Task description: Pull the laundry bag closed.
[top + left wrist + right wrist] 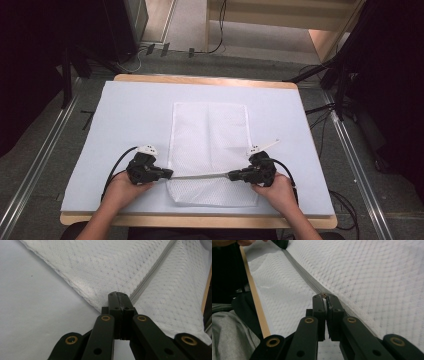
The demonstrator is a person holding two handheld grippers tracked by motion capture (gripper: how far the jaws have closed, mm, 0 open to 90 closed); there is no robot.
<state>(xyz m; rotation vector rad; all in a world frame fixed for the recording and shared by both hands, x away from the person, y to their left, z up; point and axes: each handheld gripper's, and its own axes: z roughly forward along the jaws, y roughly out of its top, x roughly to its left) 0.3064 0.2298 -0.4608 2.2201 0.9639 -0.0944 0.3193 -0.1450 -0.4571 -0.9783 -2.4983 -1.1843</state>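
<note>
A white mesh bag [210,132] lies flat on the pale mat, with a grey zipper [200,175] running across its near end. My left gripper [170,174] is shut on the bag's left edge at the zipper's end; the left gripper view has the jaws pressed together [119,293] on the mesh [100,267] beside the zipper [152,272]. My right gripper [231,175] is shut on the small metal zipper pull [323,294], its tips [324,296] meeting on the zipper line [299,267]. The zipper stretches taut between both grippers.
The pale mat [130,115] covers a wooden table whose near edge [200,221] shows in front of the person. Black stands and cables [345,95] sit on the floor on both sides. A grey-clad lap [229,335] lies below the table edge [255,297].
</note>
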